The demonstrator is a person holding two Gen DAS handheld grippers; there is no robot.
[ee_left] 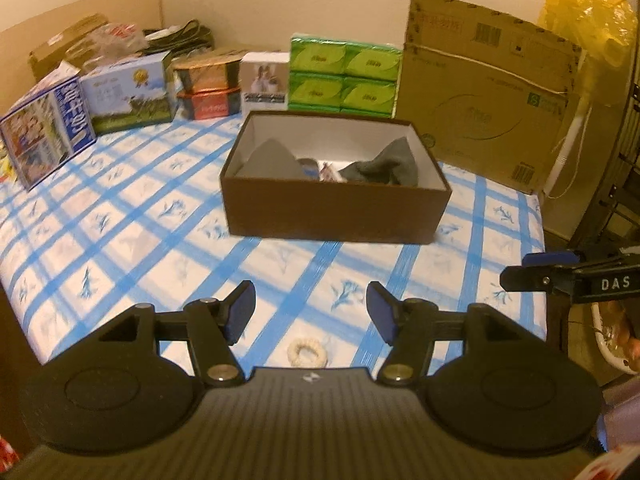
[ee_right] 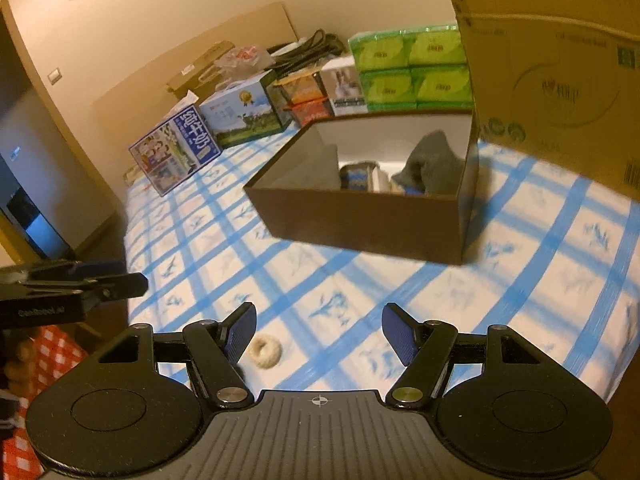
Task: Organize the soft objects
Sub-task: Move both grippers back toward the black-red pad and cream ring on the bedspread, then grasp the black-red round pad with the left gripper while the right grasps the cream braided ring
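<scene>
Below me lies a bed [ee_left: 120, 216] under a white sheet with blue checks. An open brown box [ee_left: 336, 208] sits past its middle toward the far edge, and a small cream ring [ee_left: 307, 353] lies close to the near edge. Along the far edge I see milk cartons [ee_left: 44, 136], 4 green tissue packs [ee_left: 344, 74] and a big cardboard carton [ee_left: 488, 92].

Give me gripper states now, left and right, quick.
Left gripper: open, holding nothing, above the cream scrunchie.
Right gripper: open, holding nothing; the scrunchie lies by its left finger.
</scene>
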